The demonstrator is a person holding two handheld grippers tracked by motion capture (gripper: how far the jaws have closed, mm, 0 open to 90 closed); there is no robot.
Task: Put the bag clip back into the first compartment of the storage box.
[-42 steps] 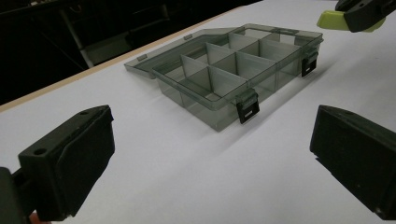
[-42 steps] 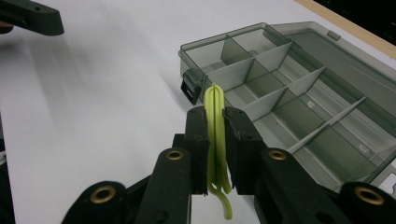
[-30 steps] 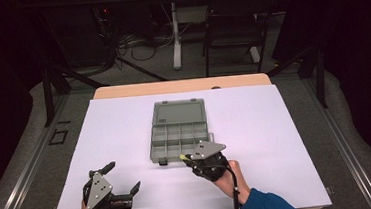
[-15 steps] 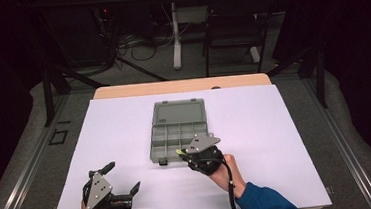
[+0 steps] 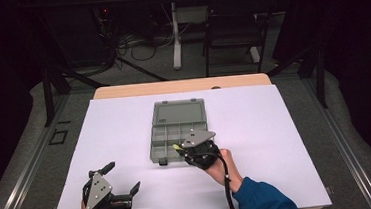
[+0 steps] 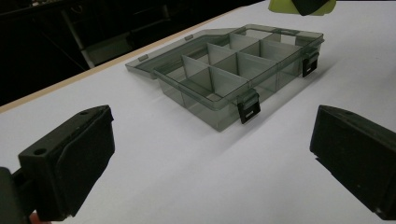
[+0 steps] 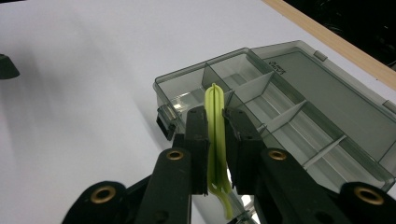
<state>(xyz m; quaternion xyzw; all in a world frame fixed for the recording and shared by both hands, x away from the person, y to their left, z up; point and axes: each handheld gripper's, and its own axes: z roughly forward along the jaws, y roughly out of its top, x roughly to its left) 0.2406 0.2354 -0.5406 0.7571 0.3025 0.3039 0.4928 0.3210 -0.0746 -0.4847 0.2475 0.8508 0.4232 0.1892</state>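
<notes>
I see a smoky translucent grey organizer box [image 5: 178,130] with black latches [image 6: 249,107], on a plain white table cover [image 5: 275,127] edged by light wood [image 5: 182,86]. My right gripper [image 7: 216,126] is black with brass-coloured rivets, its jaws closed on a lime-green strip [image 7: 215,116]. My left gripper [image 5: 124,182] is black with a grey plate. Sleeve [image 5: 264,201] is dark blue.

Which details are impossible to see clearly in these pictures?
- Green piece: its flat faces are covered by the right gripper fingers; what it is stays unclear.
- Organizer box, high view: its near right corner is hidden behind the right gripper.
- Raised lettering on the box lid, right gripper view: too small to read.
</notes>
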